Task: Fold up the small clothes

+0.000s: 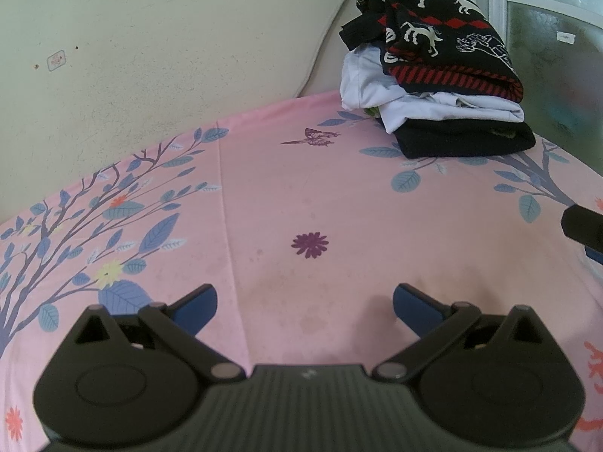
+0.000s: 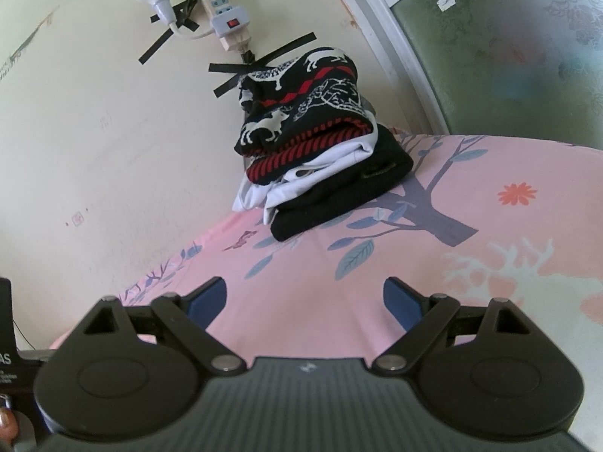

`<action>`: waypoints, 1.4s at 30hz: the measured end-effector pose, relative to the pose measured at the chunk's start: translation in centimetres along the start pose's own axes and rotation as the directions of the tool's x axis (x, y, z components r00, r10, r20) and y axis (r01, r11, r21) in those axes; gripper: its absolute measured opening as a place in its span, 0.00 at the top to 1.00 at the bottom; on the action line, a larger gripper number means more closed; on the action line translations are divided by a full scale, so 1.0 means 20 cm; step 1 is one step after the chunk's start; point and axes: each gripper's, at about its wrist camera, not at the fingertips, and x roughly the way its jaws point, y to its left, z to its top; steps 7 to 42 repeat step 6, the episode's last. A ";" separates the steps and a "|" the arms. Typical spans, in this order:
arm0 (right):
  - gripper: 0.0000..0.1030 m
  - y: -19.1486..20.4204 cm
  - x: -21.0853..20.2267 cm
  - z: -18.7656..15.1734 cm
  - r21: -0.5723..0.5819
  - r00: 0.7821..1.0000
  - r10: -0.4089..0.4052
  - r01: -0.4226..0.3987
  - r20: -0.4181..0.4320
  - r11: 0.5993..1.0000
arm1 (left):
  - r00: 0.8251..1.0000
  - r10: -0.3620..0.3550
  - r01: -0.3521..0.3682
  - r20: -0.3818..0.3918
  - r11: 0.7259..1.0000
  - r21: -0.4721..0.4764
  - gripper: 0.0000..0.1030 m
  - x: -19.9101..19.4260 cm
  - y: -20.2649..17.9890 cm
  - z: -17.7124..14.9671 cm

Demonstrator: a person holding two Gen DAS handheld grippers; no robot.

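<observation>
I am hovering the left gripper [image 1: 305,307] and right gripper [image 2: 304,299], both spread wide and empty, over the pink sheet [image 1: 286,196], while the stack of clothes [image 1: 433,83], upper right, looks soft, light, best pinched at a folded edge.

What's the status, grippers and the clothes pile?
Left gripper open, empty. Right gripper open, empty. Folded clothes stack at far edge of pink sheet, untouched. Nothing in the way.
</observation>
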 end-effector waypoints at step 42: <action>0.19 0.00 0.00 0.01 -0.001 1.000 0.001 -0.001 -0.001 1.000 | 0.999 -0.025 0.025 0.020 1.000 0.000 0.00 -0.02 0.00 0.00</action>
